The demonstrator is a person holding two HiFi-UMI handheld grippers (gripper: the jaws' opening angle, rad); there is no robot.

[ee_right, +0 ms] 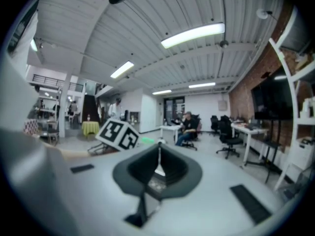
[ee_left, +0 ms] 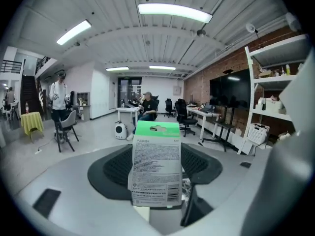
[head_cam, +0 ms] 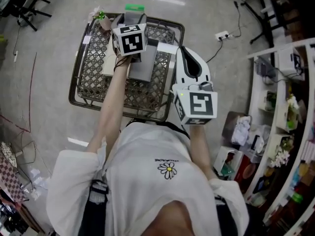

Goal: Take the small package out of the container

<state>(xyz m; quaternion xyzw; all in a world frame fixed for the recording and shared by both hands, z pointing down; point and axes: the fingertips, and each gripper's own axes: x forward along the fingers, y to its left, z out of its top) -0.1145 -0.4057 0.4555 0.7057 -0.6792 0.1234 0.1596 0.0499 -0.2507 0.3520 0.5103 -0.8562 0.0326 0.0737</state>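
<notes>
The small package (head_cam: 134,7) is a flat white card pack with a green hang-tab top. My left gripper (head_cam: 133,17) is shut on it and holds it upright above the far side of the wire basket (head_cam: 82,77). In the left gripper view the package (ee_left: 155,156) stands between the dark pads (ee_left: 110,168), its printed back facing the camera, and the left gripper (ee_left: 156,188) clamps its lower part. My right gripper (head_cam: 181,50) hovers over the basket's right rim, shut and empty. In the right gripper view the right gripper (ee_right: 158,163) has its pads pressed together.
The basket stands on the grey floor and holds white boxes (head_cam: 143,65) and a small plant-like item (head_cam: 102,17). White shelving (head_cam: 288,107) with goods runs along the right. A power strip (head_cam: 222,35) with its cable lies beyond the basket. Desk legs (head_cam: 268,14) stand at the far right.
</notes>
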